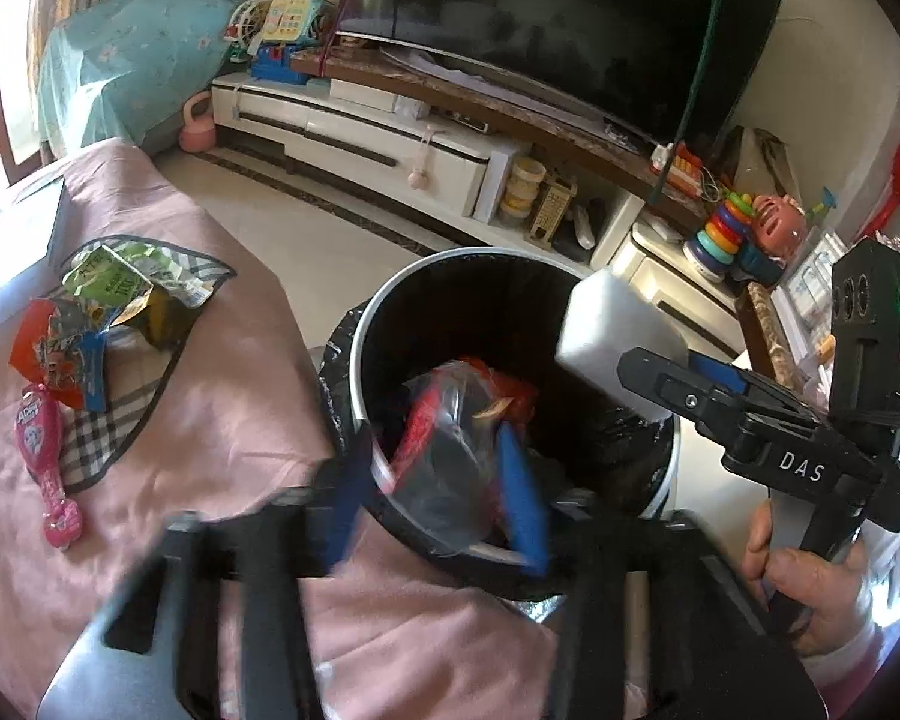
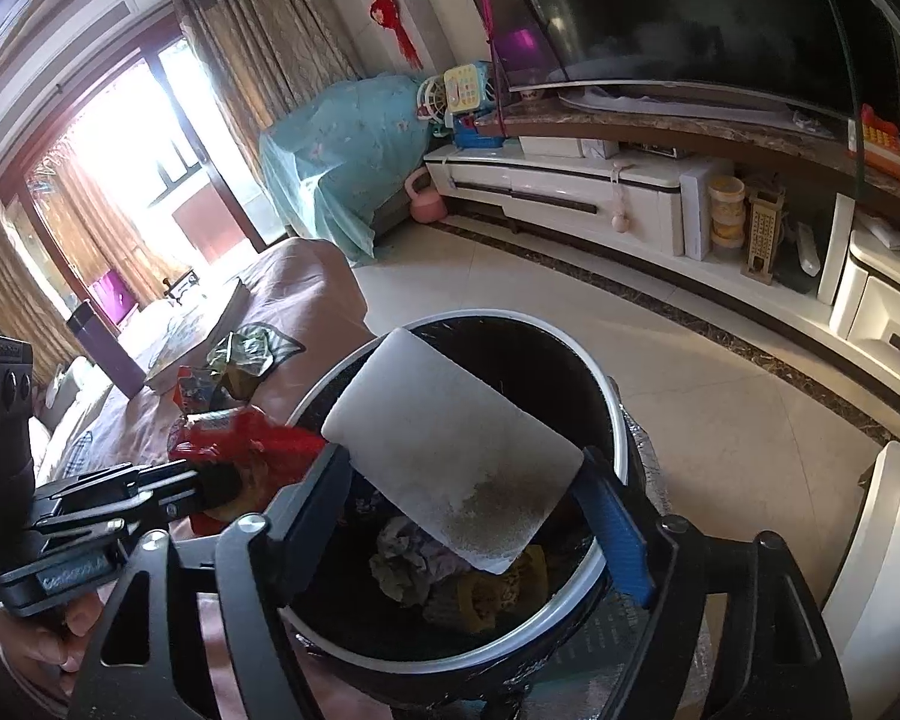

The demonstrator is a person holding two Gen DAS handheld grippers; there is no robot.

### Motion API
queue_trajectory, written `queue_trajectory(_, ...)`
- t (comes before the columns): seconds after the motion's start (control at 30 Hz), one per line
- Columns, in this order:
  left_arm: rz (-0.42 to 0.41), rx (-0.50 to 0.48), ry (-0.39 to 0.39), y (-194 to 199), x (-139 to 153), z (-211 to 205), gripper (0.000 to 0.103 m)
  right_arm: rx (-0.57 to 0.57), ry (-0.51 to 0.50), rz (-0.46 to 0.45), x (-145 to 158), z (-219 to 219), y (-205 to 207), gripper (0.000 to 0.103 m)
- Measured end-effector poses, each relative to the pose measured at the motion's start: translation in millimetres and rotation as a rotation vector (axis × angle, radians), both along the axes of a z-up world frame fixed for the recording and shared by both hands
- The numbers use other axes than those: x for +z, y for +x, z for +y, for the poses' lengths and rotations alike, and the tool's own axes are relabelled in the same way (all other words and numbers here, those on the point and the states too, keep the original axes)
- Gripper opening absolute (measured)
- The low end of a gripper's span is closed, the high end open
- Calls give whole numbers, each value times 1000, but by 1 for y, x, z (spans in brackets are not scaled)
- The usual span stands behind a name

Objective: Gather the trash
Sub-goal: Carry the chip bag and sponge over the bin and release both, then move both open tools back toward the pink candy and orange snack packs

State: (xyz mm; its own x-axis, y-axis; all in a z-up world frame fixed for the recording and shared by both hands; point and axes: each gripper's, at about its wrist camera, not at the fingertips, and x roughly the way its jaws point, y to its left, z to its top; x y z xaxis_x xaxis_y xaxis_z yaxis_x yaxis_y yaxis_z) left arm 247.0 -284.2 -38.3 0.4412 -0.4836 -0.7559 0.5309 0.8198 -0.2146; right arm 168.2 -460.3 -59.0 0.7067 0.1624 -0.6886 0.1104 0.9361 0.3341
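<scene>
A black-lined trash bin (image 1: 366,324) (image 2: 618,420) stands against the pink-covered table (image 1: 222,396). My left gripper (image 1: 435,498) (image 2: 210,483) hangs over the bin's near rim, jaws apart. A red and clear wrapper (image 1: 444,438) (image 2: 240,444) sits loosely between the blue pads, clear of the left pad. My right gripper (image 2: 465,462) (image 1: 636,360) holds a white foam block (image 2: 444,432) (image 1: 612,324) above the bin mouth, fingertips touching both its sides. Crumpled trash (image 2: 426,570) lies in the bin.
On the table's checked mat lie green and red wrappers (image 1: 114,294) and a pink packet (image 1: 45,450). A purple flask (image 2: 105,354) stands further along the table. The TV cabinet (image 1: 390,144) runs behind the bin, across tiled floor (image 2: 720,408).
</scene>
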Motion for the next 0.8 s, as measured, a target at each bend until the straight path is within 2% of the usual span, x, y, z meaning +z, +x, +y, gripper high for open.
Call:
queue_trajectory(0.3, -17, 26, -1, -5, 2, 21, 58, -16, 13, -7, 2, -5, -4, 88)
queue_trajectory(0.43, -13, 65, -12, -12, 1, 45, 58, -20, 24, -34, 7, 4, -10, 98)
queue_trajectory(0.8, 12, 216, -33, -32, -9, 132, 59, 99, 55, -75, 13, 76, -22, 98)
